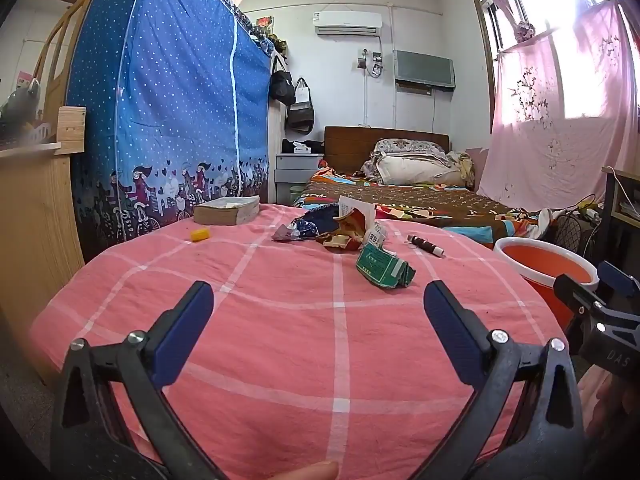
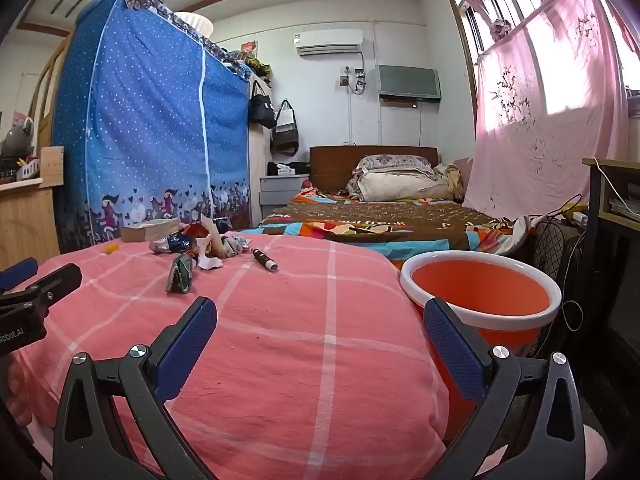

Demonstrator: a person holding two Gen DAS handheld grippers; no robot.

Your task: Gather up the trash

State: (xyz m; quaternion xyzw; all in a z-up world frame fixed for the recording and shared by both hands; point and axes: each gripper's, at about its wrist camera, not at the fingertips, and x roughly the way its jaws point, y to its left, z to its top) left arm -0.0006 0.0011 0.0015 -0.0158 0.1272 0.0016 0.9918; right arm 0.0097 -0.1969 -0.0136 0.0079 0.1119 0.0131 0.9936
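The left tool (image 1: 319,300) stood with its two blue-padded fingers (image 1: 184,332) spread wide apart, holding nothing and touching nothing. It hung above the pink checked cover (image 1: 280,340).

The right tool (image 2: 320,316) was likewise fully spread and empty, its fingers (image 2: 454,348) clear of every object.

Ahead of the left tool, slightly to the right, lay a crumpled green packet (image 1: 382,269). Beyond the packet sat a heap of crushed wrappers (image 1: 336,228), blue, brown and white, in contact with one another. A dark spool of thread (image 1: 426,245) lay just right of the heap, apart from it. Further ahead to the left lay a small yellow piece (image 1: 200,235) and, behind it, a thick book (image 1: 227,210).

An orange bucket with a white rim (image 2: 484,312) stood beside the cover's edge, directly behind the right finger of the right tool. Whether that finger touched the rim could not be determined.

From the right tool, the green packet lay ahead to the left.
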